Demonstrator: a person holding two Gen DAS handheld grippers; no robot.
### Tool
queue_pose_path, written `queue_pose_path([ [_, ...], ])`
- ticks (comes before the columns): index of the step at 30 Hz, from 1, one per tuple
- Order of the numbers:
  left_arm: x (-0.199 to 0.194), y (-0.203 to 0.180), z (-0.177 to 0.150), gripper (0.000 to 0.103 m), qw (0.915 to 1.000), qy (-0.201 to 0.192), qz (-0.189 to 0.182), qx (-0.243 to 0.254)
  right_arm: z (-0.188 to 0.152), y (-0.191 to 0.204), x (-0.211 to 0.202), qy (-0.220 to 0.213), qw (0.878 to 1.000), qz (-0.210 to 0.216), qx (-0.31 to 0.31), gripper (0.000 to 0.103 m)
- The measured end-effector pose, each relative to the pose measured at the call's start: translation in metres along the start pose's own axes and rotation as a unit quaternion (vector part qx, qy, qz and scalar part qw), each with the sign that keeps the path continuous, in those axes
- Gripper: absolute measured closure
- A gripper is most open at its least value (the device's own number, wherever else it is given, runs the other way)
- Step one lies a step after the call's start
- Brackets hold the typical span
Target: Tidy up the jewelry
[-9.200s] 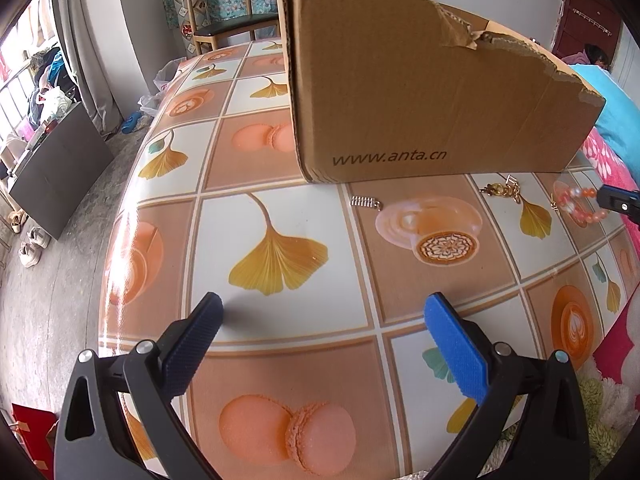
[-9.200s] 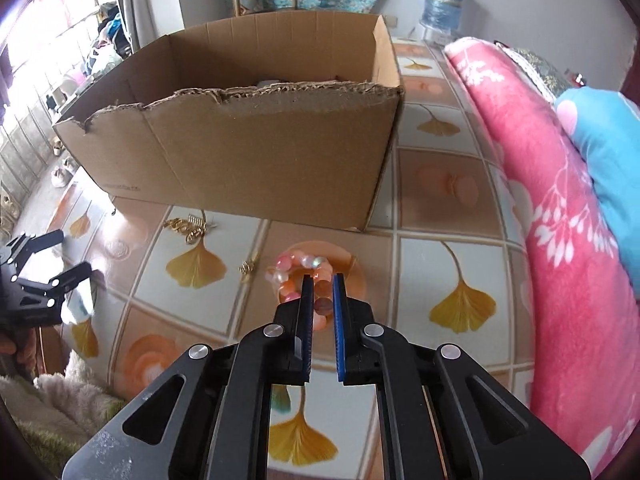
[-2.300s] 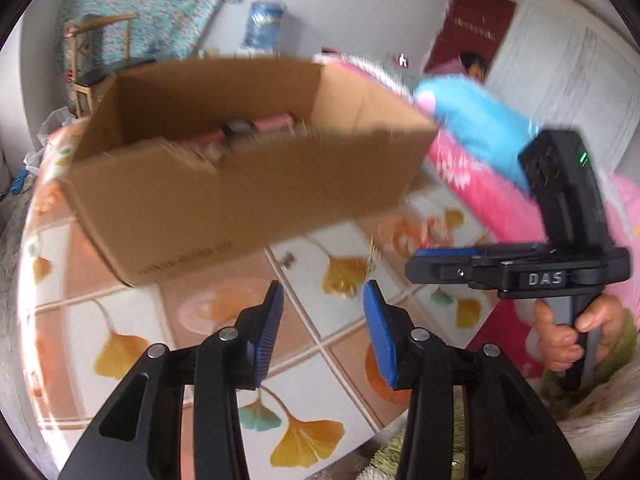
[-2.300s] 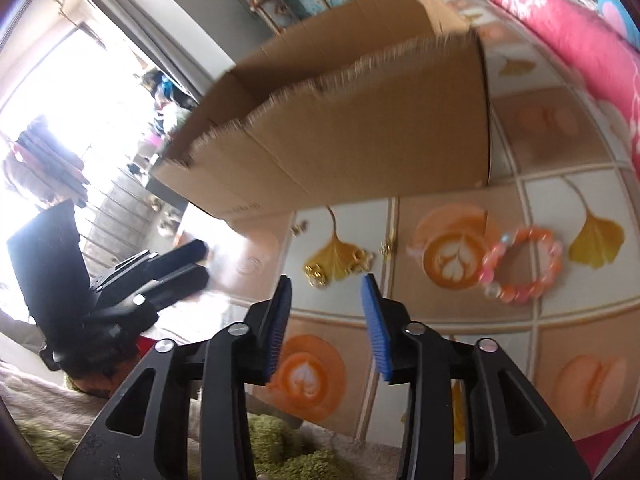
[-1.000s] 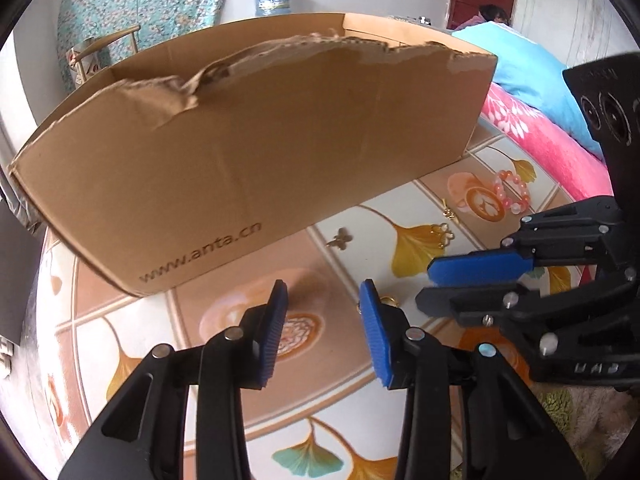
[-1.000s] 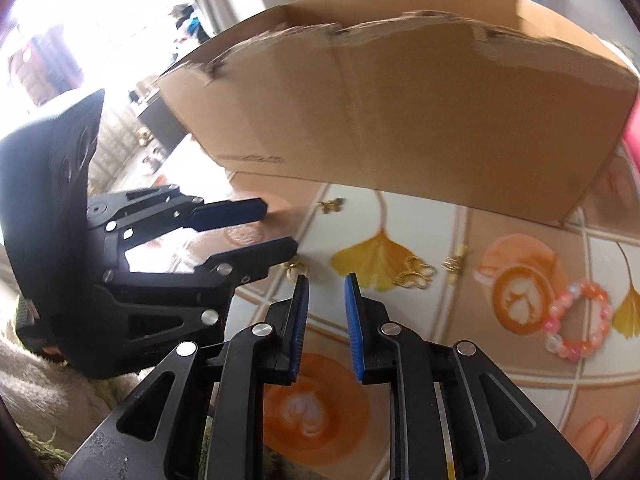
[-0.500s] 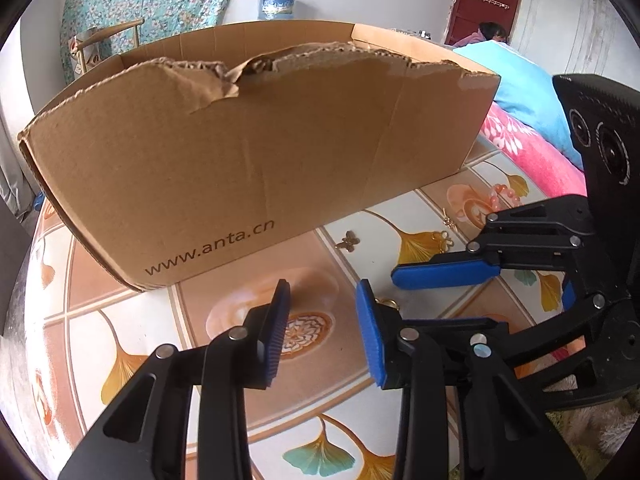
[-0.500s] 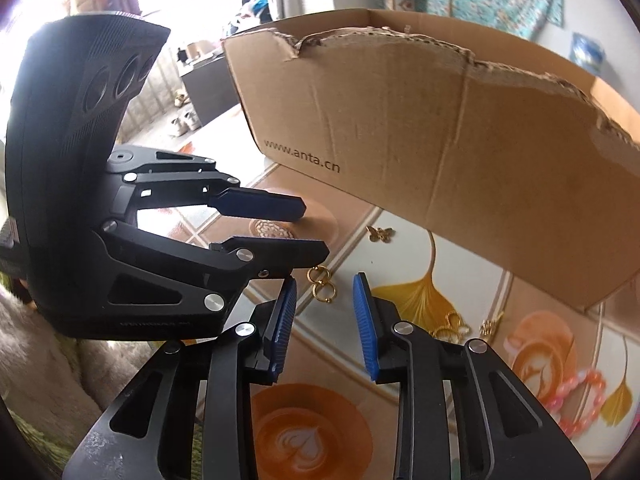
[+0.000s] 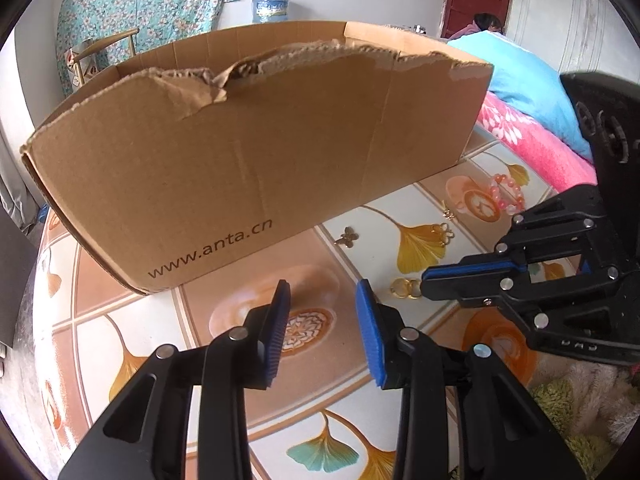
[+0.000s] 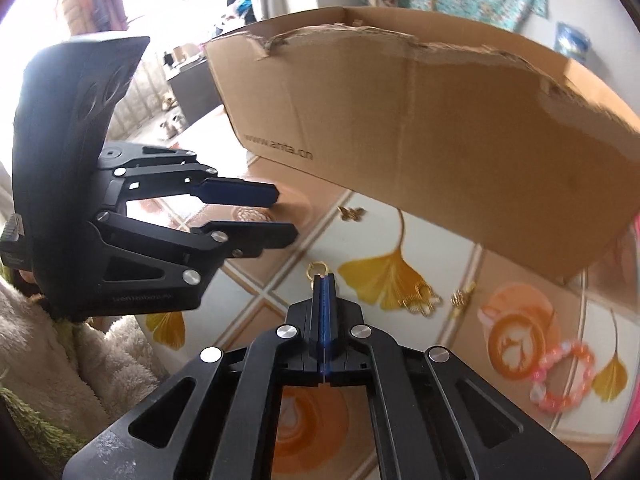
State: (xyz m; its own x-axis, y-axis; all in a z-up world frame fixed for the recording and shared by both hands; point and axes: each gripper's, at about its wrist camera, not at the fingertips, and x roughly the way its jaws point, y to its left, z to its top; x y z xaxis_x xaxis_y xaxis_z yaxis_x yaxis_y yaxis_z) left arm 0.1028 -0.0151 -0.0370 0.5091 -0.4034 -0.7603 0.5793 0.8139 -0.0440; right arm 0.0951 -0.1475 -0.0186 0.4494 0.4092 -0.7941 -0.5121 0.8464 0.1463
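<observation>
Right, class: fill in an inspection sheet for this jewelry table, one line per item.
Surface: tablecloth, printed leaves and coffee cups.
Job's things: gold rings, butterfly charm, gold earrings, small gold piece, pink bracelet, cardboard box.
Clutter: nothing seen.
Grippers: left gripper open, empty; right gripper shut at the rings.
Cables: nothing seen.
Surroundings: chair, water jug, pink and blue bedding.

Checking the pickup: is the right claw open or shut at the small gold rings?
Shut. The right claw has its blue pads pressed together, pinching the small gold rings on the tiled tabletop.
</observation>
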Motion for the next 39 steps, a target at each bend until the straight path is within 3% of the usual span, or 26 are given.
queue_pose_path([
  [7, -0.016, -0.026, -0.001, 0.07, 0.997, -0.018, -0.033, 0.068, -0.012, -0.006, -0.015, 0.003, 1.0, -0.019, 0.008, 0.103],
  [13, -0.006, -0.043, 0.0, 0.071, 0.9913, -0.005, -0.025, 0.129, -0.016, -0.014, -0.022, 0.0, 0.999, -0.03, 0.019, 0.103],
  [24, 0.007, -0.048, 0.006, 0.1, 0.9919, 0.018, -0.025, 0.123, -0.022, -0.028, -0.033, -0.009, 0.999, -0.024, 0.047, 0.103],
  [29, 0.003, -0.044, 0.005, 0.101, 0.9937, 0.014, -0.031, 0.107, -0.018, -0.028, -0.032, -0.012, 0.998, -0.021, 0.05, 0.103],
  [34, -0.011, -0.023, 0.009, 0.101, 0.9968, 0.002, -0.072, 0.035, -0.014, -0.028, -0.034, -0.017, 0.998, -0.009, 0.055, 0.101],
  [36, -0.013, -0.016, 0.008, 0.101, 0.9974, 0.0, -0.07, 0.018, -0.013, -0.025, -0.034, -0.021, 0.998, -0.003, 0.055, 0.101],
  [39, -0.015, -0.009, 0.005, 0.101, 0.9982, 0.002, -0.06, 0.0, -0.006, -0.019, -0.028, -0.021, 0.999, -0.001, 0.047, 0.092],
])
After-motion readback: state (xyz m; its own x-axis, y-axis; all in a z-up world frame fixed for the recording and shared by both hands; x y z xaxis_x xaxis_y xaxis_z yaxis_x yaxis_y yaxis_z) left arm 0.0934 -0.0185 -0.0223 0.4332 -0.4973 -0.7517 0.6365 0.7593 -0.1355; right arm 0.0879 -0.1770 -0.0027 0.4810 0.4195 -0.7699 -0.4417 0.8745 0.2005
